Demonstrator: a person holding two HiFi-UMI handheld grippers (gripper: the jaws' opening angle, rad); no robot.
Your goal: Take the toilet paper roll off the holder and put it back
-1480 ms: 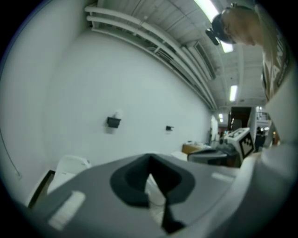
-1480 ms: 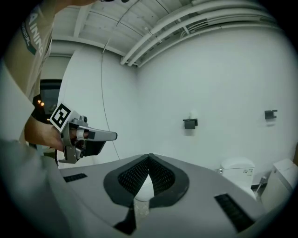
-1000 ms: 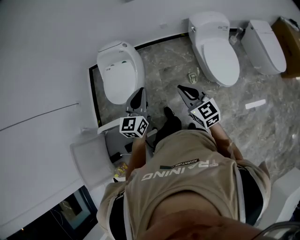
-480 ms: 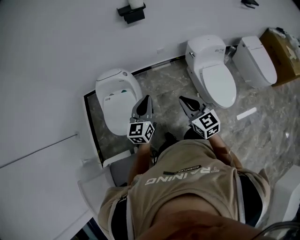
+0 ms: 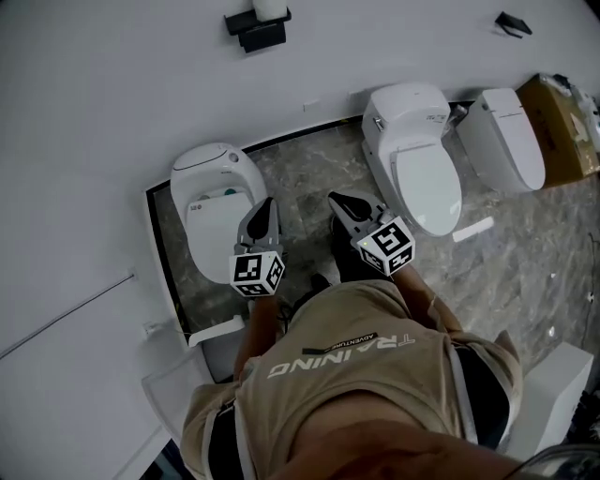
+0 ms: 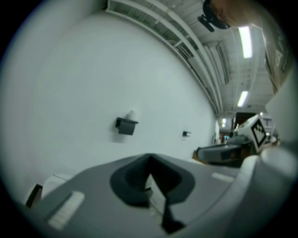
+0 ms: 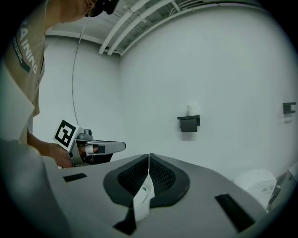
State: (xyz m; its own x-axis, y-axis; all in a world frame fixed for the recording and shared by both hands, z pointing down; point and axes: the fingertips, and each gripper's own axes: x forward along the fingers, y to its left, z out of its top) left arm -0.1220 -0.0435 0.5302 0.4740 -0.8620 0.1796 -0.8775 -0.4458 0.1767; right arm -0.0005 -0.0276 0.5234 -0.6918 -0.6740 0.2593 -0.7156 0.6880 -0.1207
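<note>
Toilet paper roll [image 7: 192, 109] is sitting on the wall holder [image 7: 189, 123], well apart from both claws. The gripper views are showing the left gripper [image 6: 149, 158] and right gripper [image 7: 149, 156] clenched on nothing; the head view is adding the grey floor [image 5: 309, 169] beneath.

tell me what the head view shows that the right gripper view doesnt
Only the head view: the grey marble floor and the cardboard box at the far right.

Only the right gripper view: the ceiling pipes, a thin hanging cable, and a close look at the right gripper, whose jaws are closed together.

Both: the black holder on the white wall with the toilet paper roll on top, and the left gripper with its marker cube.
</note>
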